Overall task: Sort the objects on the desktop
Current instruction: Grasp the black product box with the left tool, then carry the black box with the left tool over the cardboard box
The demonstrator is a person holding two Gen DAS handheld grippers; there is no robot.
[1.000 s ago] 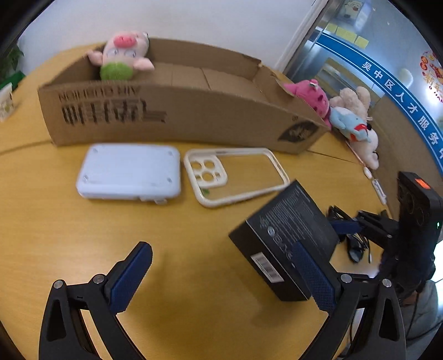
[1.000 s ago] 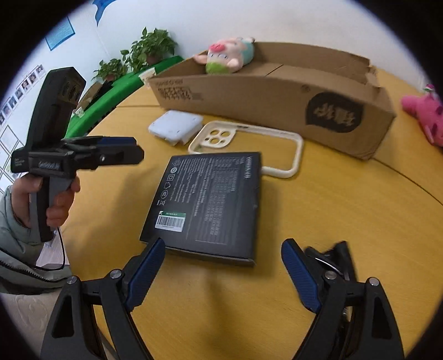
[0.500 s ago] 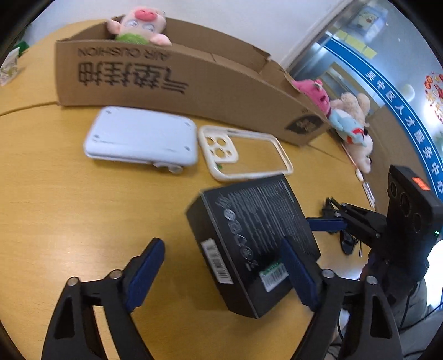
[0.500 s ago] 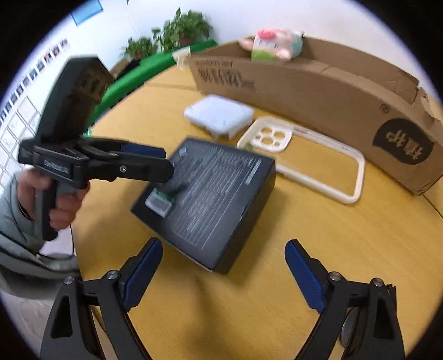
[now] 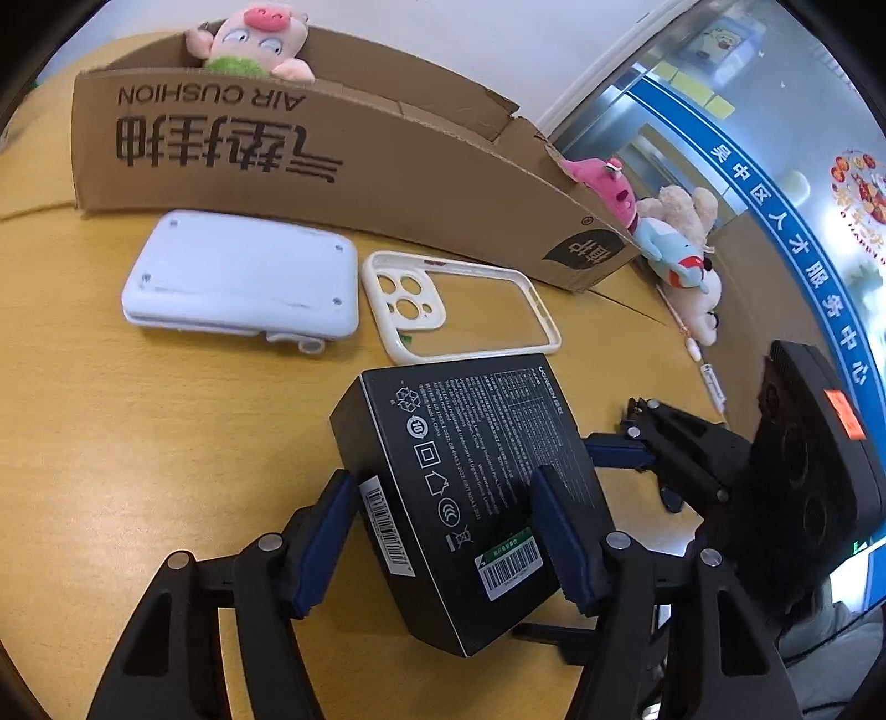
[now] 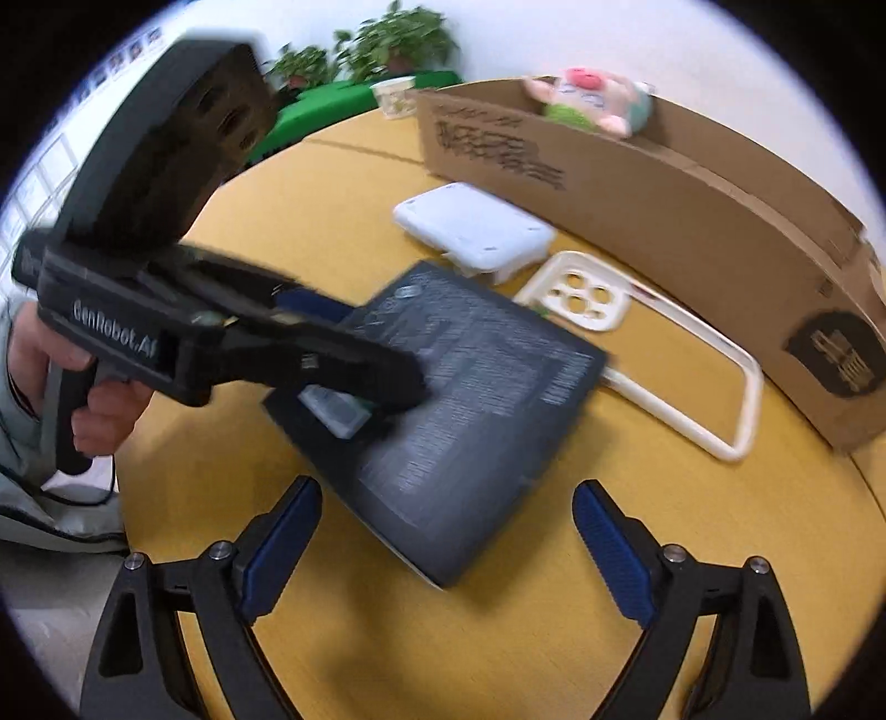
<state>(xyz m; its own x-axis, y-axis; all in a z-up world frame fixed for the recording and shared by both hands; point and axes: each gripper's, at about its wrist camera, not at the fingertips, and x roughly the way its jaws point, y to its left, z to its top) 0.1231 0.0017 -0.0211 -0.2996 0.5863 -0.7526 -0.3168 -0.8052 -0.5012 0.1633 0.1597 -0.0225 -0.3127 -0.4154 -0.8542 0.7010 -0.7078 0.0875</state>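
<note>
A: Nearest, lower centre, the left hand-held gripper [image 5: 448, 531] clamps the black box [image 5: 476, 498]; matte, white print, barcode stickers, one end raised off the yellow bench [image 5: 138, 443].

B: And the right hand-held gripper [image 6: 443, 548]?

A: Spread wide, holding nothing; beyond, a phone case [image 5: 459, 304], a white device [image 5: 243, 277], then the cardboard box [image 5: 332, 166] at upper frame.

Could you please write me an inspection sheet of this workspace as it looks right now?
Surface: round wooden table.
Job's things: black box; white device; phone case; cardboard box holding a pig plush.
Clutter: plush toys beyond the cardboard box.
Grippers: left tool clamps the black box; right tool open, empty.
Cables: nothing seen clearly.
Surroundings: potted plants, glass partition.
</note>
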